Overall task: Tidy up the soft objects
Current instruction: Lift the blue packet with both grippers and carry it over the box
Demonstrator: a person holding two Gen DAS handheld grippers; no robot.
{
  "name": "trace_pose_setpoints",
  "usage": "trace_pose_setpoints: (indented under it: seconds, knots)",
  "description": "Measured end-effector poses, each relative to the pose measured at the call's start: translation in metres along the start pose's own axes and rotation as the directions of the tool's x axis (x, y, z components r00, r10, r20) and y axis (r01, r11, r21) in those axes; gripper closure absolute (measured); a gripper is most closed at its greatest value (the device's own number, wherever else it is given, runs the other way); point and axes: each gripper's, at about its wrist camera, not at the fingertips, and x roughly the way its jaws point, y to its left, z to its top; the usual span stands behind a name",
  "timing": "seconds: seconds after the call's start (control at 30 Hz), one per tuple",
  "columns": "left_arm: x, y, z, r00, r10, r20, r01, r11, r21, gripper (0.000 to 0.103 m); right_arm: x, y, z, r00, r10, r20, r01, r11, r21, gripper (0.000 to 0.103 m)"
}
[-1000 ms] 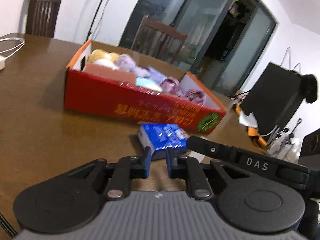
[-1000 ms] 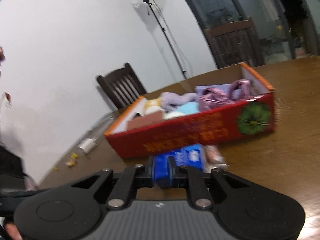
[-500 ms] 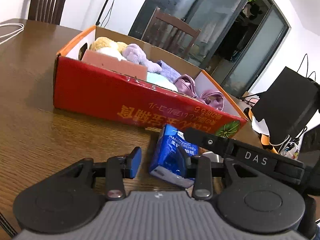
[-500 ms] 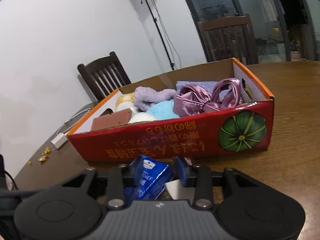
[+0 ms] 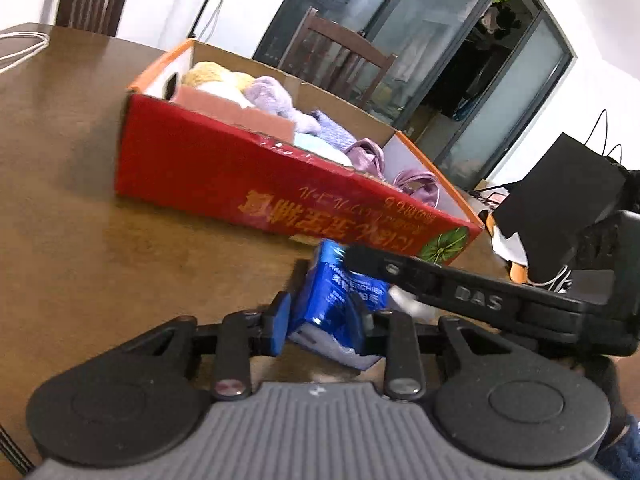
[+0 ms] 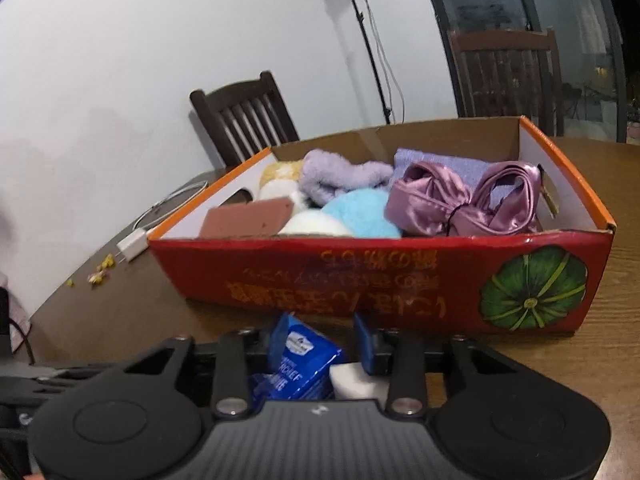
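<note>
A brown wooden table (image 5: 80, 208) with a fine grain fills the lower part of both views, under white walls; dark glass sliding doors (image 5: 460, 60) stand at 1 o'clock in the left wrist view, with a dark slatted wooden chair (image 5: 340, 64) before them, and a second dark chair (image 6: 244, 116) waits at 11 o'clock in the right wrist view beside a thin black light stand (image 6: 368, 40). A white charger (image 6: 132, 246) with its cable lies on the table at 9 o'clock there, near some yellow crumbs (image 6: 100, 270). A long cardboard box (image 6: 360, 284), glossy red outside with gold lettering, a green pumpkin picture and an orange rim, sits mid-table; inside are a shiny purple satin bow (image 6: 460, 204), a fuzzy lilac cloth (image 6: 340, 180), a fluffy pale blue puff (image 6: 360, 216), a white puff (image 6: 312, 226), a yellow plush piece (image 6: 280, 172) and a flat brown sponge block (image 6: 248, 218). The tissue pack (image 5: 340, 300), a soft crinkled blue plastic packet with white print, lies on the table just in front of the box's red wall, at 6 o'clock. The left gripper (image 5: 320, 316) has its blue pads on either side of the pack, jaws closing, pads seemingly touching it. The right gripper (image 6: 320, 340) straddles the same pack, jaws closing, the right pad clear of it
</note>
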Motion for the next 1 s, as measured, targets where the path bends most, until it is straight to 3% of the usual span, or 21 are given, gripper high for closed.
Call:
trace_pose_setpoints:
  seconds: [0.13, 0.33, 0.43, 0.47, 0.5, 0.53, 0.6, 0.73, 0.83, 1.0]
  knots:
    - [-0.036, 0.004, -0.025, 1.000, -0.016, -0.012, 0.016, 1.000, -0.005, 0.072, -0.033, 0.030, -0.029, 0.999, 0.004, -0.044, -0.007, 0.998, -0.069, 0.083]
    - [-0.091, -0.007, -0.077, 0.998, -0.059, -0.004, 0.059, 0.997, -0.047, 0.072, -0.108, 0.074, -0.100, 1.000, -0.011, -0.010, 0.010, 0.995, -0.096, 0.082]
    - [-0.108, -0.011, -0.090, 0.998, -0.058, 0.001, 0.058, 0.996, -0.062, 0.071, -0.139, 0.082, -0.126, 0.999, 0.033, -0.030, -0.035, 0.996, -0.077, 0.082]
    - [-0.113, -0.012, -0.091, 0.999, -0.047, 0.006, 0.047, 0.998, -0.049, 0.065, -0.149, 0.083, -0.132, 0.998, 0.048, -0.033, -0.050, 0.997, -0.066, 0.081]
    - [-0.118, -0.013, -0.092, 1.000, -0.017, 0.018, 0.017, 0.999, -0.030, 0.053, -0.157, 0.086, -0.134, 0.998, 0.054, -0.028, -0.055, 0.997, -0.058, 0.081]
    - [-0.123, -0.013, -0.093, 0.999, 0.023, 0.034, -0.023, 1.000, -0.005, 0.050, -0.164, 0.086, -0.137, 0.998, 0.057, -0.016, -0.058, 0.997, -0.048, 0.081]
    - [-0.135, -0.011, -0.094, 0.997, 0.051, 0.059, -0.053, 0.998, 0.039, 0.050, -0.176, 0.082, -0.140, 0.997, 0.070, 0.023, -0.069, 0.997, -0.025, 0.081]
    - [-0.147, -0.004, -0.096, 0.999, 0.002, 0.032, -0.002, 1.000, 0.002, 0.050, -0.176, 0.065, -0.133, 0.995, 0.082, 0.054, -0.085, 0.995, 0.057, 0.077]
    - [-0.145, -0.009, -0.104, 0.999, -0.043, 0.005, 0.043, 0.999, -0.020, 0.051, -0.160, 0.059, -0.132, 0.994, 0.097, 0.043, -0.101, 0.990, 0.095, 0.077]
    - [-0.135, -0.017, -0.107, 1.000, -0.028, -0.015, 0.027, 1.000, -0.012, 0.074, -0.142, 0.058, -0.133, 0.994, 0.102, 0.025, -0.105, 0.987, 0.123, 0.077]
